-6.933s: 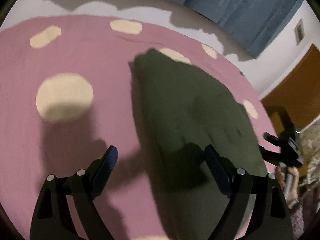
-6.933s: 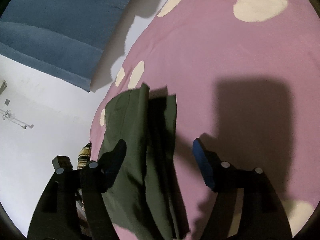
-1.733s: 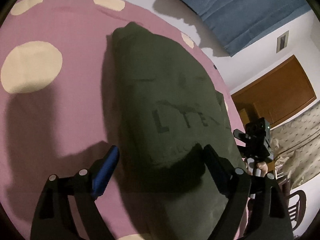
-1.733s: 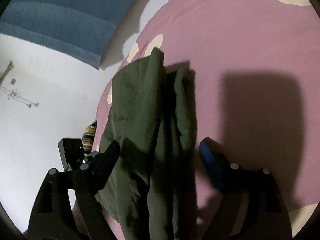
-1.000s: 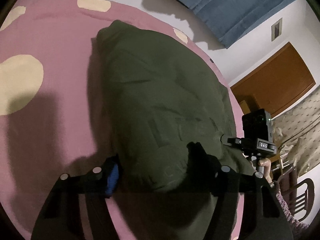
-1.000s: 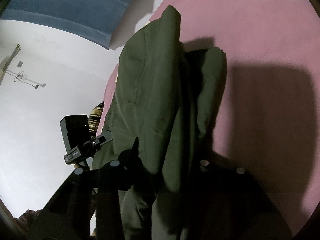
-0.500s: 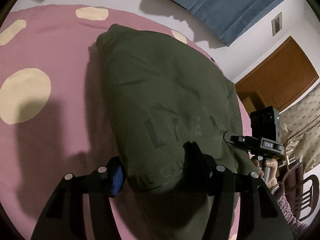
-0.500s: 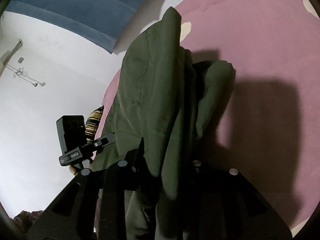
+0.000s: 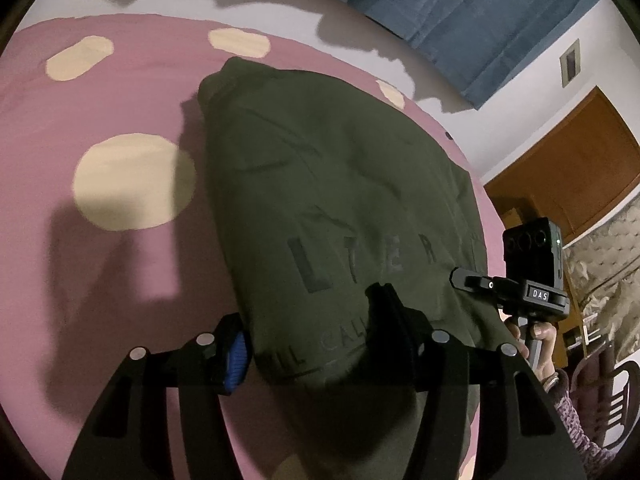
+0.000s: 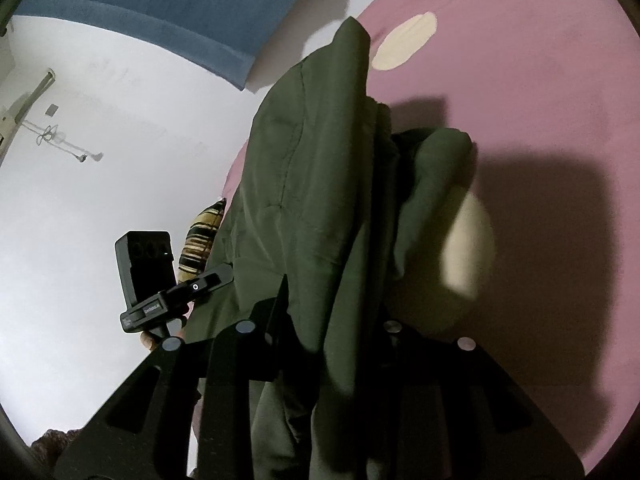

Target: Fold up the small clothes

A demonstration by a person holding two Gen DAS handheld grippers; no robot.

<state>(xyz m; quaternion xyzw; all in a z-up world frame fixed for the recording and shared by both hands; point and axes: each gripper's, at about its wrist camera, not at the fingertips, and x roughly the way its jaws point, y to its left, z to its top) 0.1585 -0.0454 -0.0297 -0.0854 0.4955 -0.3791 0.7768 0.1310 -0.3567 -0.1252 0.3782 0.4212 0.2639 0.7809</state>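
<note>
Left wrist view shows the left gripper (image 9: 312,336) and right gripper (image 10: 334,312) each pinching the olive T-shirt's (image 9: 340,184) near hem above the pink bedspread (image 9: 80,280); I'd carry both corners forward level.

Bedroom, pink spotted bedsheet (image 9: 120,92), blue curtain (image 9: 472,8)

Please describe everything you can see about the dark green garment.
The dark green garment looks like soft, matte knit fabric with faint dark printed letters on its face. It is folded lengthwise in layers. Its far end lies on the pink spotted bedcover; its near edge is lifted, pinched in the left gripper and the right gripper.
</note>
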